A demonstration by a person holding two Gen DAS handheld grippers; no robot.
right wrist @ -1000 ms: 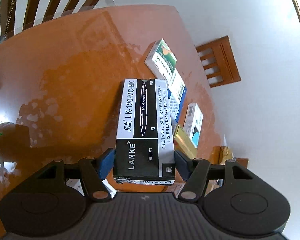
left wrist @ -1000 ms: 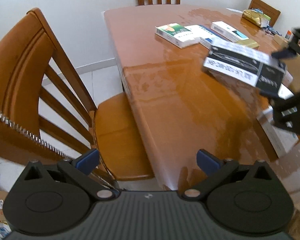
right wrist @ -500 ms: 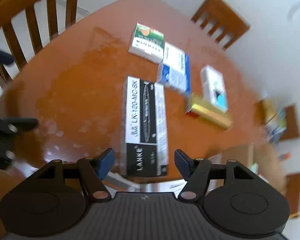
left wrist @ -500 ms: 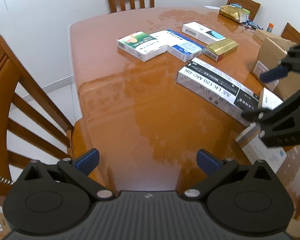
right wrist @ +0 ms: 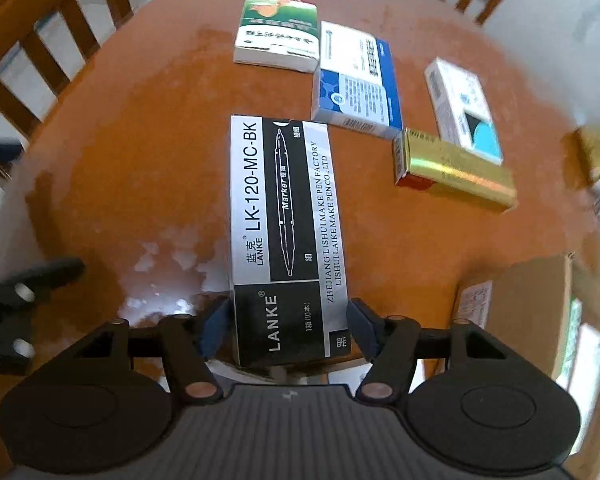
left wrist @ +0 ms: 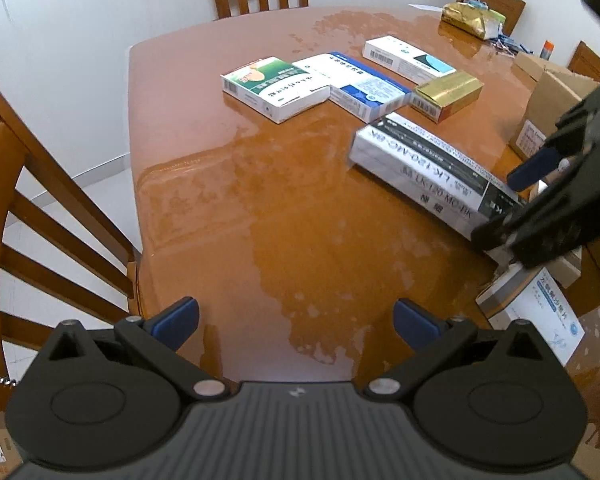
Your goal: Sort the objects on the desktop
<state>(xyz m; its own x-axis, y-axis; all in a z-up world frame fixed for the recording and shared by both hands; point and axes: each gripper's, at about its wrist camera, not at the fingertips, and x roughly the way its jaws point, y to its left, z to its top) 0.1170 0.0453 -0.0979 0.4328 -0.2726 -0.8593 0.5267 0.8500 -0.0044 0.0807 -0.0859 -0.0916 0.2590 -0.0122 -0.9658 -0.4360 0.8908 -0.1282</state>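
A black-and-white marker box (right wrist: 286,216) lies lengthwise toward the far side of the brown table (right wrist: 140,160). My right gripper (right wrist: 287,326) is shut on its near end, pads against both long sides. In the left wrist view the same marker box (left wrist: 428,166) is blurred, with the right gripper (left wrist: 514,200) clamped on its right end. Beyond it sit a green-white box (right wrist: 278,32), a blue-white box (right wrist: 358,80), a white-teal box (right wrist: 462,112) and a gold box (right wrist: 456,170). My left gripper (left wrist: 295,320) hangs open over bare table near the front edge.
A cardboard carton (left wrist: 552,108) stands at the right edge. A white box (left wrist: 540,316) lies under the right gripper. A gold bag (left wrist: 472,22) sits at the far right corner. Wooden chairs (left wrist: 40,208) stand to the left and at the far side.
The right gripper brought the marker box down from the air to the table near the other boxes and still moves with it. The left gripper swung from the chair toward the table.
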